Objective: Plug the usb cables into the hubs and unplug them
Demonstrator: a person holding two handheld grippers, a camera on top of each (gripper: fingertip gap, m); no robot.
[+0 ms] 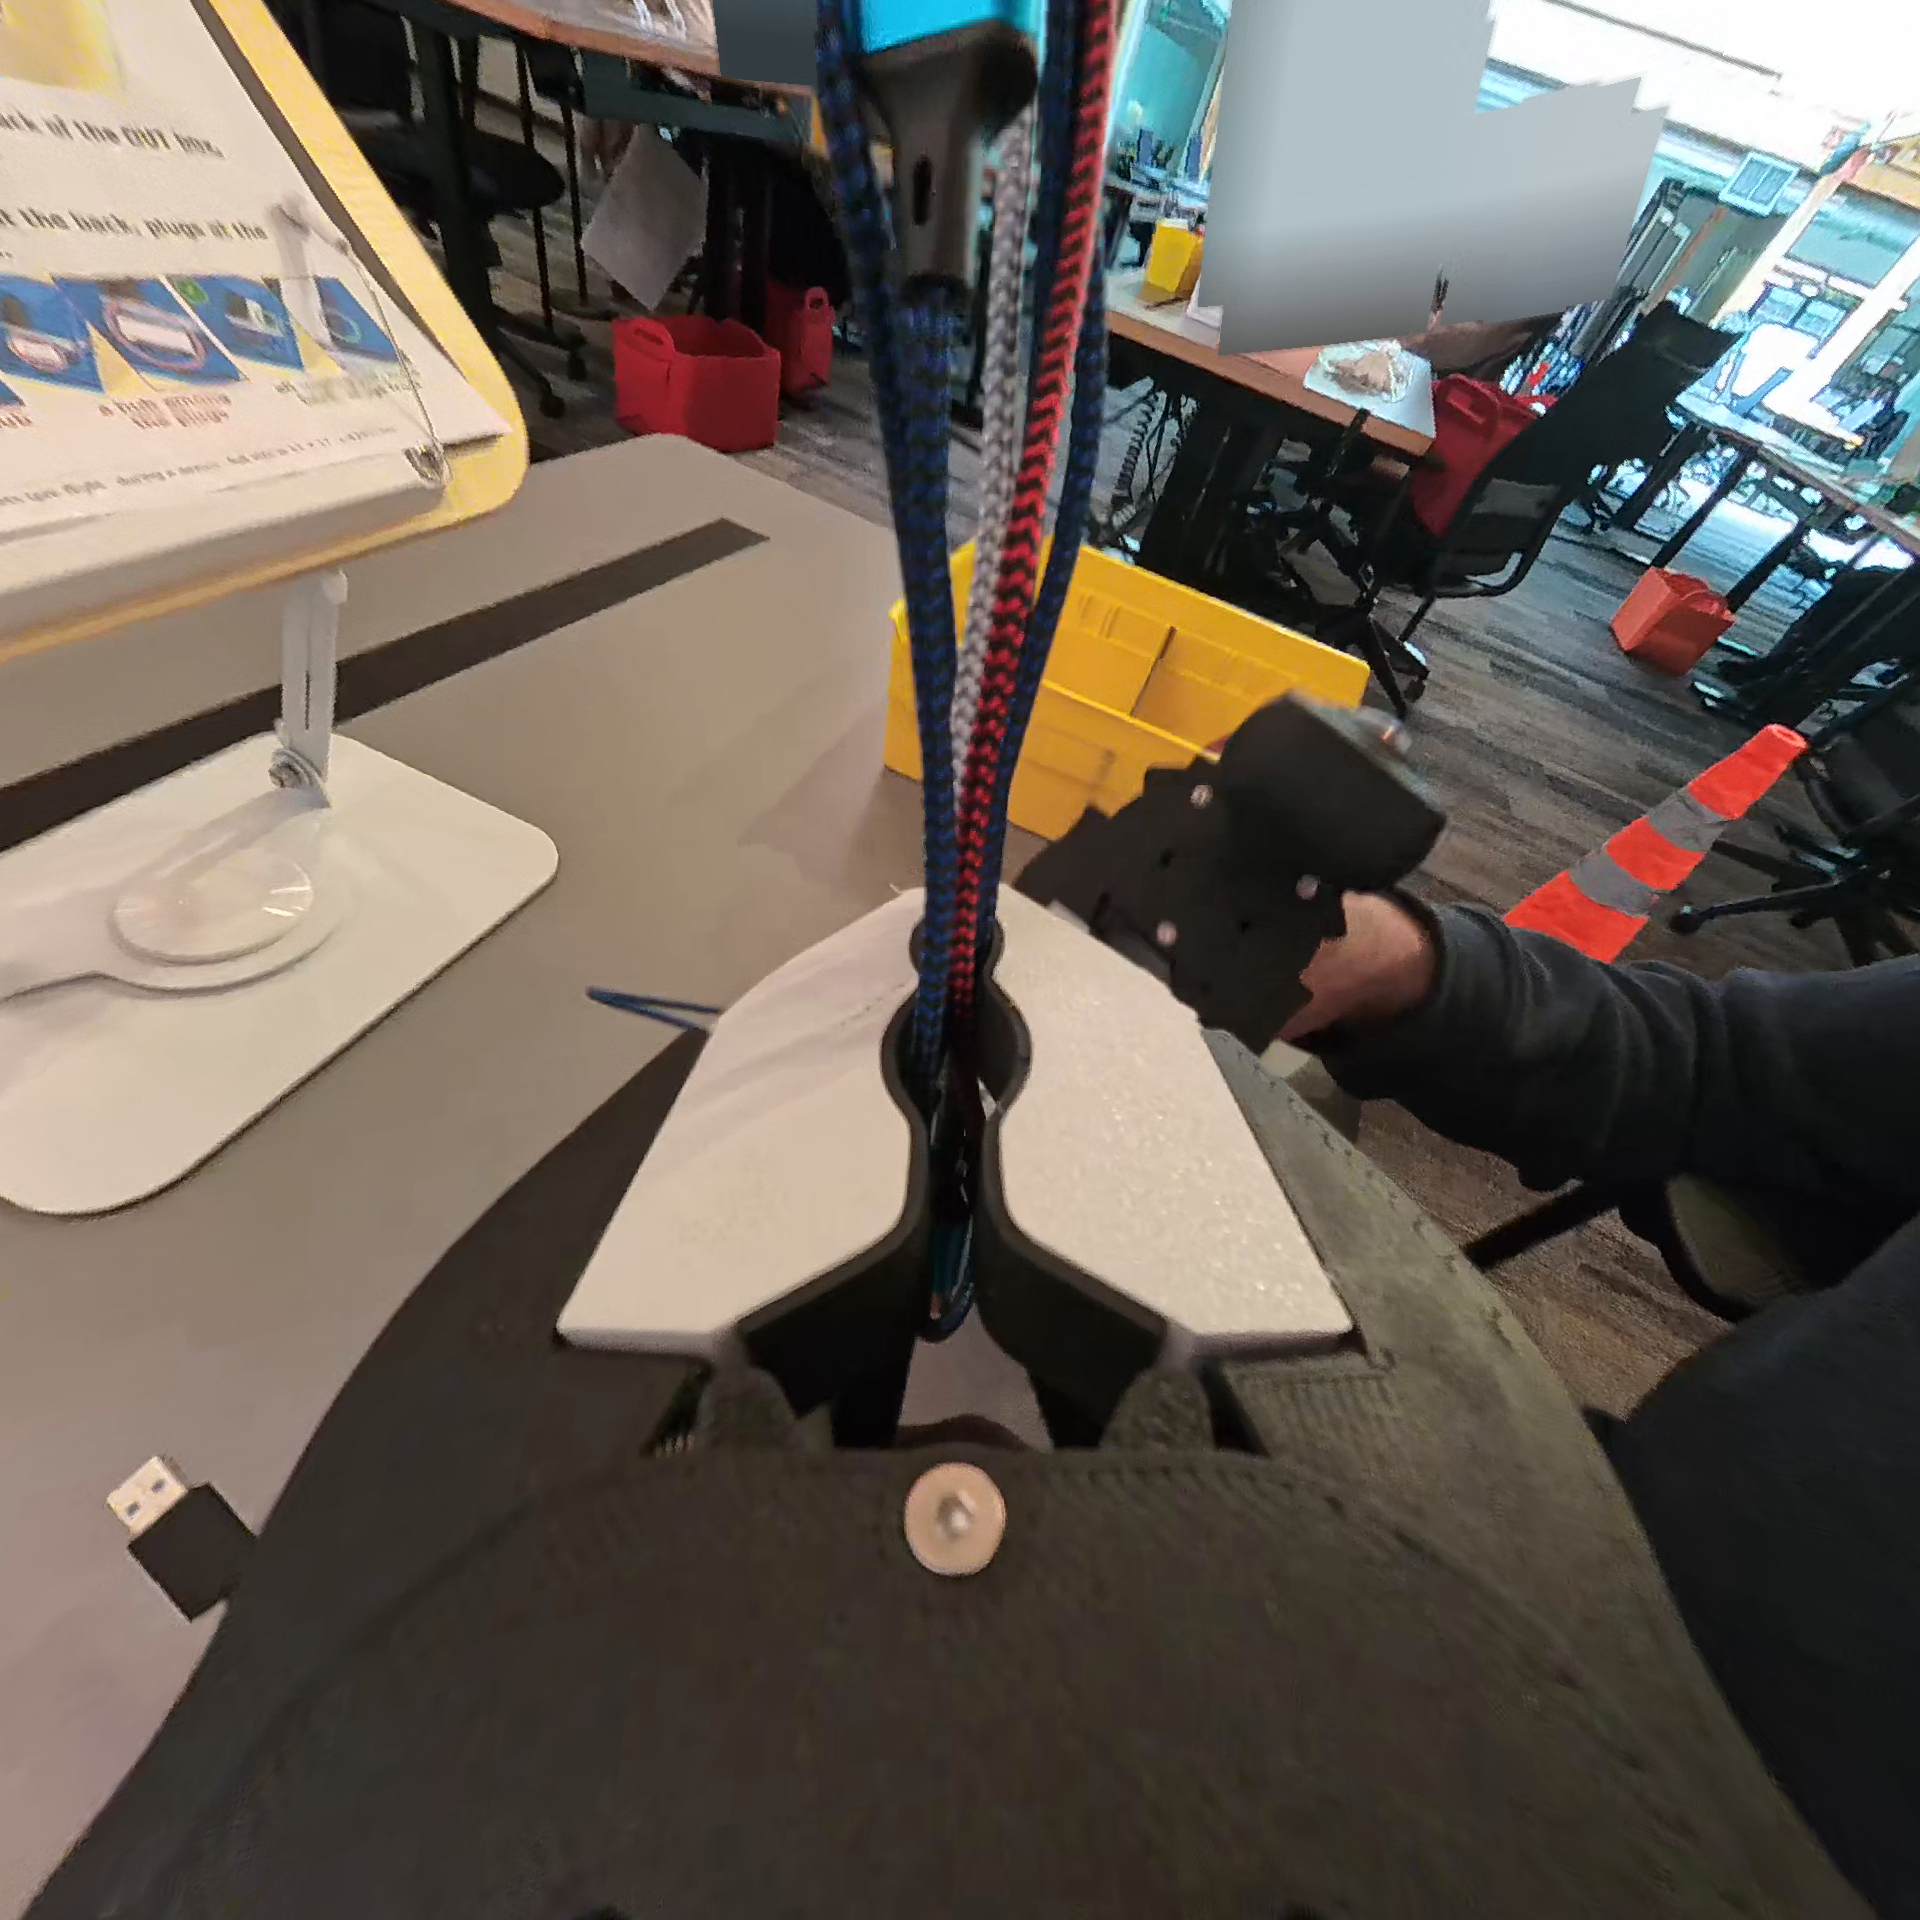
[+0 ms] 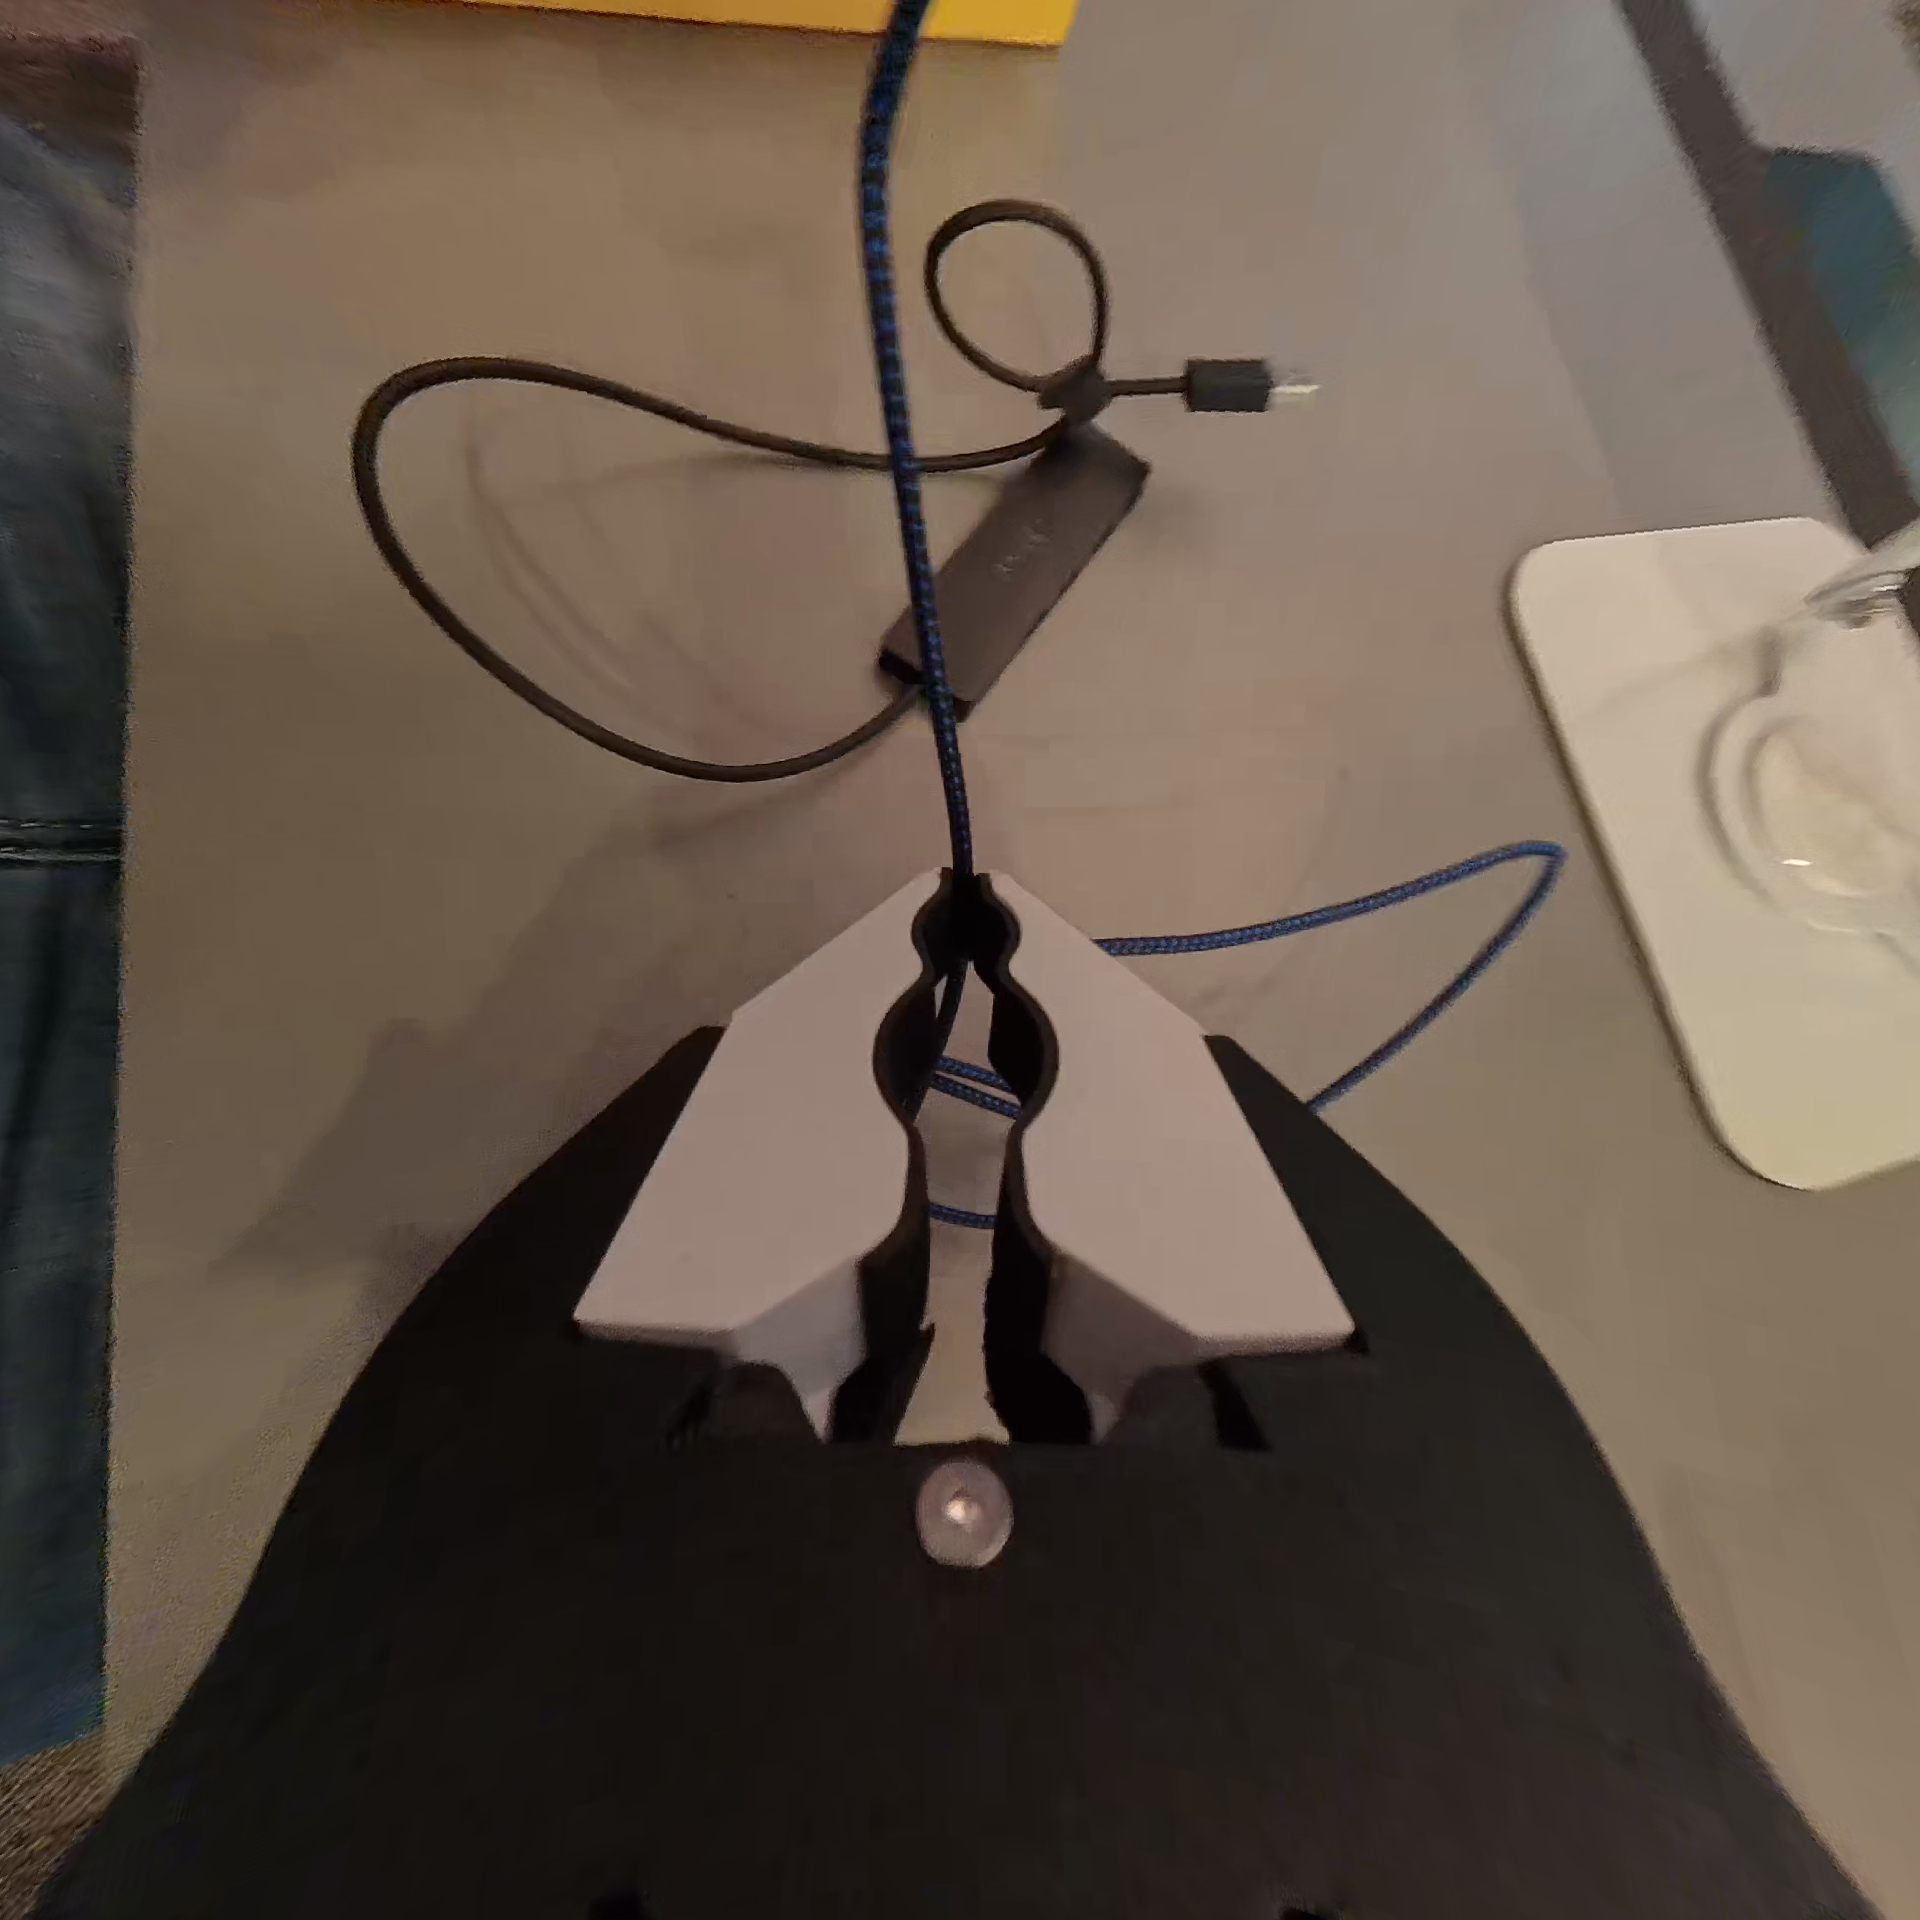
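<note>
Braided USB cables (image 1: 971, 644), blue, red and grey, hang as a bundle through the left gripper (image 1: 954, 956), whose fingers (image 1: 1122, 1143) are pressed together around them. One blue cable (image 2: 914, 468) rises from the right gripper (image 2: 964, 896), pinched at its tips, the slack looping on the grey table (image 2: 520, 883). A black hub (image 2: 1013, 566) with its own cord lies flat beyond; a loose black USB plug (image 1: 171, 1527) rests near the left gripper. The cables look light, limp and slippery; the rigid plug housing is judged the better hold than the cord.
</note>
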